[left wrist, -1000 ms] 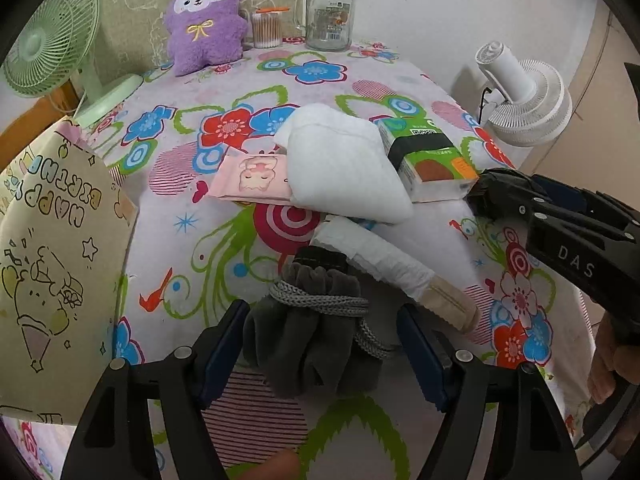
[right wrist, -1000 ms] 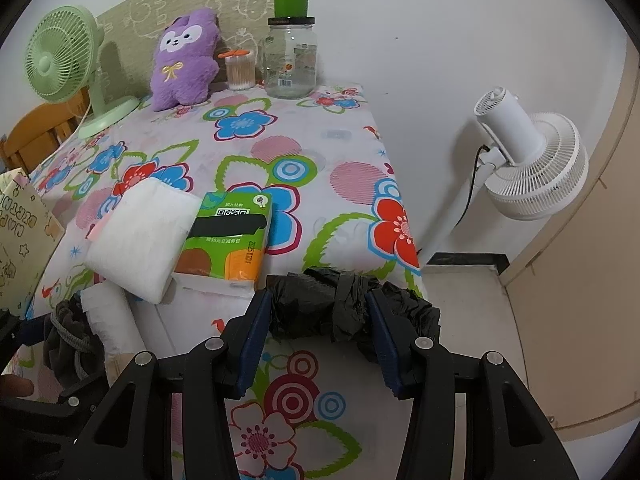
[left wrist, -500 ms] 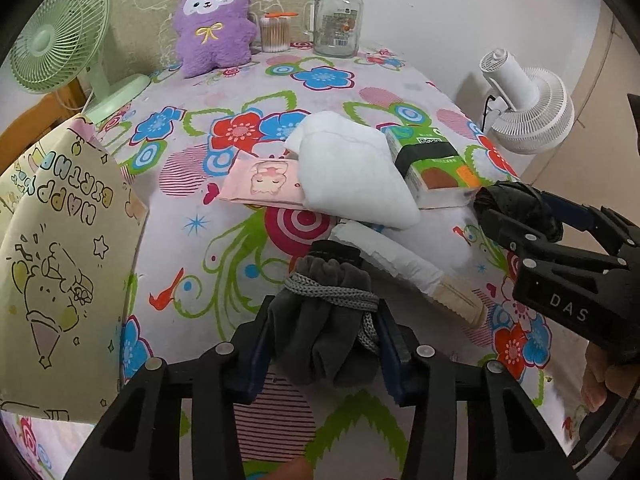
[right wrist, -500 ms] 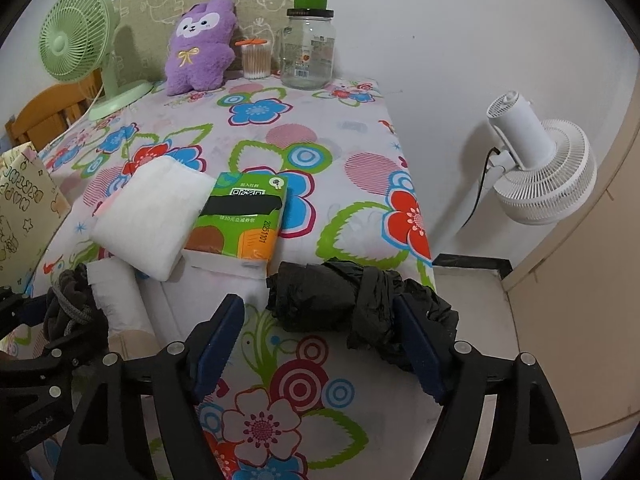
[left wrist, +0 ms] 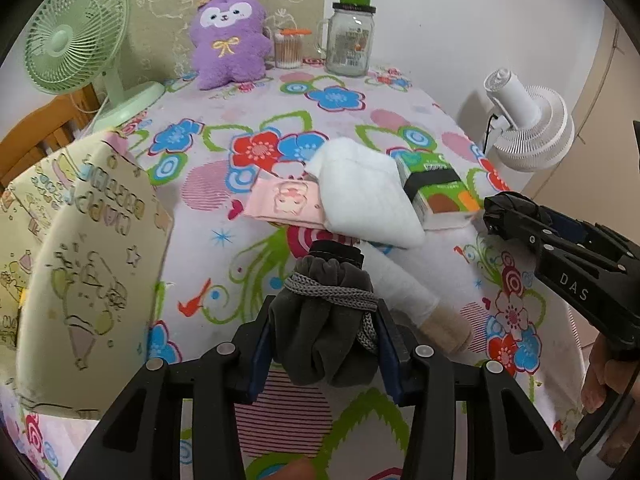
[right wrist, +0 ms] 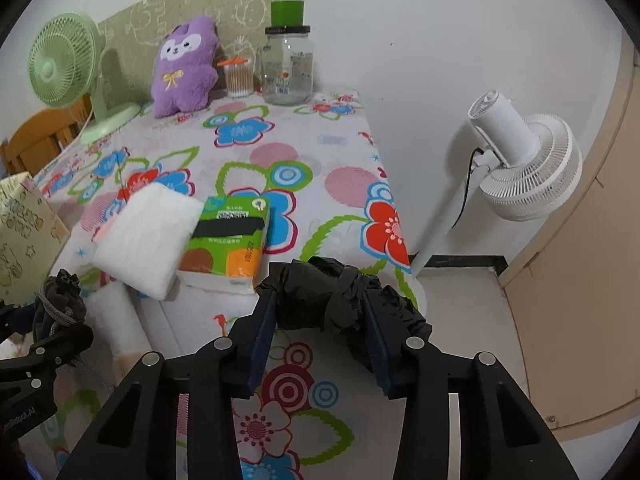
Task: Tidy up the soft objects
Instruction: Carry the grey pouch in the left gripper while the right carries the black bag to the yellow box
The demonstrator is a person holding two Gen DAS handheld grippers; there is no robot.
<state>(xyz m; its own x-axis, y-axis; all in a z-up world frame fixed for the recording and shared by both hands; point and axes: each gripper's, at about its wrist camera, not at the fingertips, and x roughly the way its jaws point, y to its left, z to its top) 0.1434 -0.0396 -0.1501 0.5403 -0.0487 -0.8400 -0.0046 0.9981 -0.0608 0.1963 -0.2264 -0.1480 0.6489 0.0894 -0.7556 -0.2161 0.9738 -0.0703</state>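
A grey drawstring pouch [left wrist: 324, 328] is clamped between the blue pads of my left gripper [left wrist: 325, 336], low over the flowered tablecloth [left wrist: 224, 264]. My right gripper [right wrist: 320, 314] is shut on a crumpled black plastic bag [right wrist: 324, 300] at the table's right edge. In the left wrist view the right gripper [left wrist: 500, 212] reaches in from the right. In the right wrist view the left gripper [right wrist: 52, 320] holds the pouch [right wrist: 60, 300] at the far left. A folded white towel [left wrist: 360, 200], a rolled white cloth [left wrist: 404, 292], a pink packet [left wrist: 284, 200] and a green tissue pack [left wrist: 436, 184] lie mid-table.
An open paper gift bag [left wrist: 80, 260] stands at the left. At the back are a purple plush toy [left wrist: 230, 36], a green desk fan [left wrist: 76, 36], a cotton-swab tub [left wrist: 288, 50] and a glass jar [left wrist: 348, 40]. A white floor fan [right wrist: 520, 160] stands beyond the right edge.
The left jaws went from wide open around the pouch to clamped on it. The right jaws opened off the black bag half a second ago and have closed on it again.
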